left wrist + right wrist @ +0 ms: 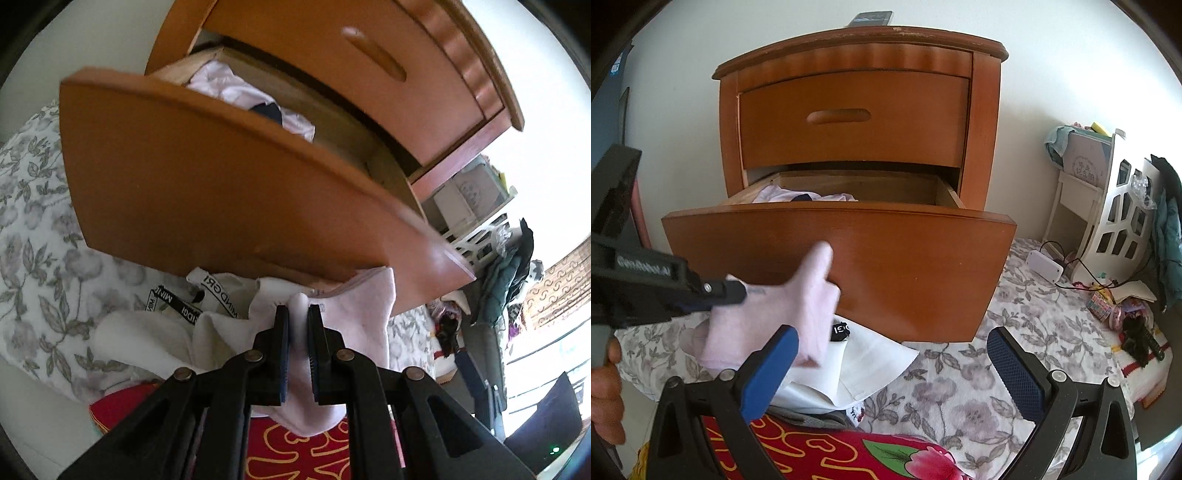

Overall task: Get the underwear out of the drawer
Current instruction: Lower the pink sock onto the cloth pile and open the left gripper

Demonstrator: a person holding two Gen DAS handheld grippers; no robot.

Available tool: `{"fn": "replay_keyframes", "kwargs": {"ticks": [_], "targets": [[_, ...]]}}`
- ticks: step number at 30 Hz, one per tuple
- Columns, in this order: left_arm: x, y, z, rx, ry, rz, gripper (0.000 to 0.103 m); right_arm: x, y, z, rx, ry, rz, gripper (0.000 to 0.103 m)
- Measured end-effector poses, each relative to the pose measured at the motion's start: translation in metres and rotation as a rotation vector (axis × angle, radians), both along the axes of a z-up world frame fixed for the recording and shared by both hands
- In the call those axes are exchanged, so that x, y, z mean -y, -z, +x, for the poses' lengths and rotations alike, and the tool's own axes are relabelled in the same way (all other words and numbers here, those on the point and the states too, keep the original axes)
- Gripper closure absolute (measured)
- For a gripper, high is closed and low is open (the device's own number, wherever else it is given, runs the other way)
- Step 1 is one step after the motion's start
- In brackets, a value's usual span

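Red patterned fabric (827,454) fills the bottom edge nearest both cameras. Left gripper (297,314) is pinching a pale pink underwear piece (354,314), pads pressed together on a fold of it. It hangs outside the drawer, just in front of the lower drawer front (849,266), long axis running up toward the drawer and down toward the floral bedding (979,398). Right gripper (892,369) is spread wide, nothing between the pads. White garments with black lettered waistbands (207,295) are piled on the bedding under the pink piece. Lower drawer (236,110) is pulled out, with white and dark clothes inside (805,195). Upper drawer (849,118) is closed. White shelf unit (1108,206) and cabled white box (1043,264) sit well to the right
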State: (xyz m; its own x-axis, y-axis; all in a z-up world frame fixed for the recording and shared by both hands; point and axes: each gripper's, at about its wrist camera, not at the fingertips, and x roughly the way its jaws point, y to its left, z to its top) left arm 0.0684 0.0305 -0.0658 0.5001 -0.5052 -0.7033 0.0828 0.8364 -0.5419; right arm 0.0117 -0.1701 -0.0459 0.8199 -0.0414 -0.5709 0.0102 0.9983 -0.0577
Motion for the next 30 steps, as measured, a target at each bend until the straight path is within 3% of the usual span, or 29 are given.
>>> {"fn": "replay_keyframes", "kwargs": {"ticks": [12, 30], "targets": [[0.011, 0.023, 0.000, -0.056, 0.021, 0.061, 0.093, -0.001, 0.001, 0.000, -0.007, -0.001, -0.003, 0.000], [0.014, 0.027, 0.000, -0.075, 0.015, 0.108, 0.092, 0.001, 0.002, 0.002, -0.014, -0.001, -0.003, 0.000]]}}
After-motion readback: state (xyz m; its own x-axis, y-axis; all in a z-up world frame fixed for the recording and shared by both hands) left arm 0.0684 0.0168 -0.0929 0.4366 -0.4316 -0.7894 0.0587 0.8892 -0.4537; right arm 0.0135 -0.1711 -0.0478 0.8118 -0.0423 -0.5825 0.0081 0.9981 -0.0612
